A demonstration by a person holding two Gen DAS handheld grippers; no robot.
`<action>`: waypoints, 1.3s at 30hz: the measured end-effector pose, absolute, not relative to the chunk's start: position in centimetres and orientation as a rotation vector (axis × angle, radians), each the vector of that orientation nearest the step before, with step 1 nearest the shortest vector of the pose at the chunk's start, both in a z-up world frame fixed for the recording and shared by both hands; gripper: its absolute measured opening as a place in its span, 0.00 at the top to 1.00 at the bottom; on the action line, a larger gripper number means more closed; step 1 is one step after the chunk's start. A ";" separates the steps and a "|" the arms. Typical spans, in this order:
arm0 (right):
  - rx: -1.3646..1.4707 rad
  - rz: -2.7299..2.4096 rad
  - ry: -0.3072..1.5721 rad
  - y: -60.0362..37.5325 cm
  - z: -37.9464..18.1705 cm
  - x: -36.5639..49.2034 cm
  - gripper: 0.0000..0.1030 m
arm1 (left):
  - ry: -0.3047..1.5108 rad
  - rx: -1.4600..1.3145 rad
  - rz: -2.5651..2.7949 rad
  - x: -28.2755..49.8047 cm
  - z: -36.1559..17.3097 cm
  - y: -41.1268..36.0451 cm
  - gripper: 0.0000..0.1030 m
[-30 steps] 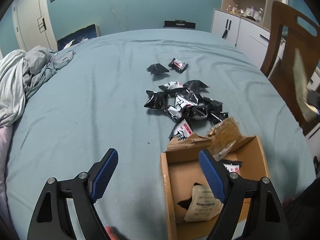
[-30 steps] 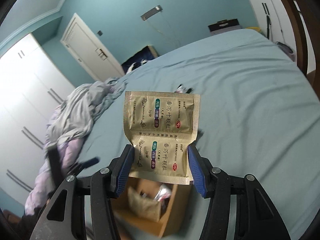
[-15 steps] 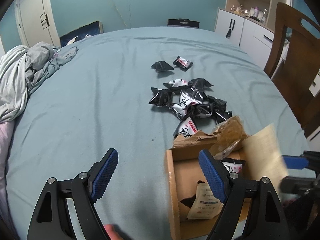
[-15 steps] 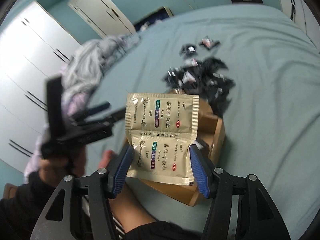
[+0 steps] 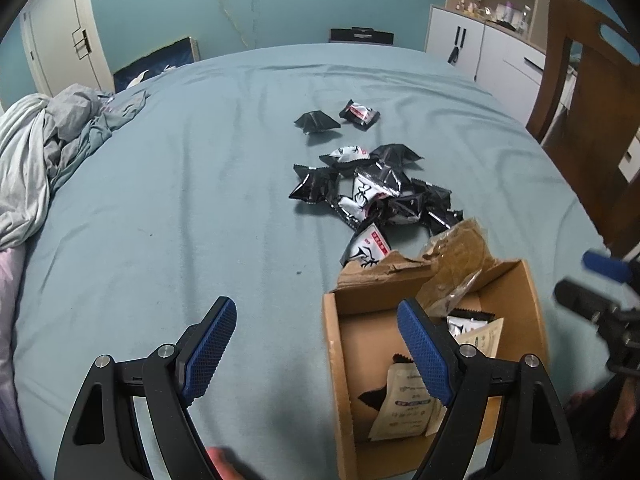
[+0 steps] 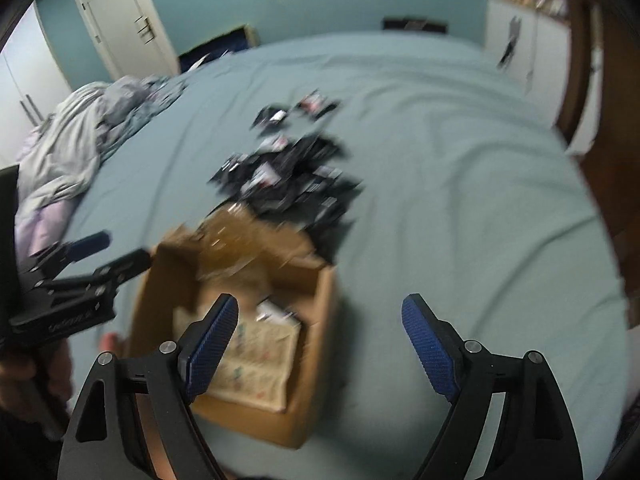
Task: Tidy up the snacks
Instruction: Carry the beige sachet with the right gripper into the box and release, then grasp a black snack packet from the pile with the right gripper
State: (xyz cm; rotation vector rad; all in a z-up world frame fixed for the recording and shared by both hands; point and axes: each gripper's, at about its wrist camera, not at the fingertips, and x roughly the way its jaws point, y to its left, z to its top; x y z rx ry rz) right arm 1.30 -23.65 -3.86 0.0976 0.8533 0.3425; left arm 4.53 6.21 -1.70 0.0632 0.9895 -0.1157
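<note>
L gripper [image 5: 316, 344] spread, empty | R gripper [image 6: 320, 340] spread, empty | tan sachets [image 6: 256, 356] in box [image 6: 324, 320]

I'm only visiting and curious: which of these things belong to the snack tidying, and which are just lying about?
Part of the job:
open brown cardboard box
black foil snack packets heaped on the bed
beige paper sachets in the box

Just lying about:
crumpled grey bedding
brown wooden chair
white cabinet

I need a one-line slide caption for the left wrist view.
Open left gripper hovers beside brown cardboard box; black snack packets lie scattered on teal bed sheet.
</note>
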 end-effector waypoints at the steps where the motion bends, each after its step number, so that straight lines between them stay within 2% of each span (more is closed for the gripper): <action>1: 0.090 0.333 0.842 -23.4 -3.8 1.1 0.19 | 0.992 0.068 -0.113 4.5 -1.8 6.2 0.18; 18: 0.188 0.369 0.938 -25.8 -4.3 1.7 0.19 | 1.004 0.080 -0.098 4.1 -1.7 6.0 0.18; 28: 0.245 0.368 0.971 -28.9 -2.9 5.9 0.19 | 1.000 0.062 -0.116 4.2 -1.1 5.7 0.18; 39: 0.398 0.369 1.154 -30.3 -8.1 14.1 0.19 | 1.022 0.021 -0.125 5.8 -1.6 5.9 0.18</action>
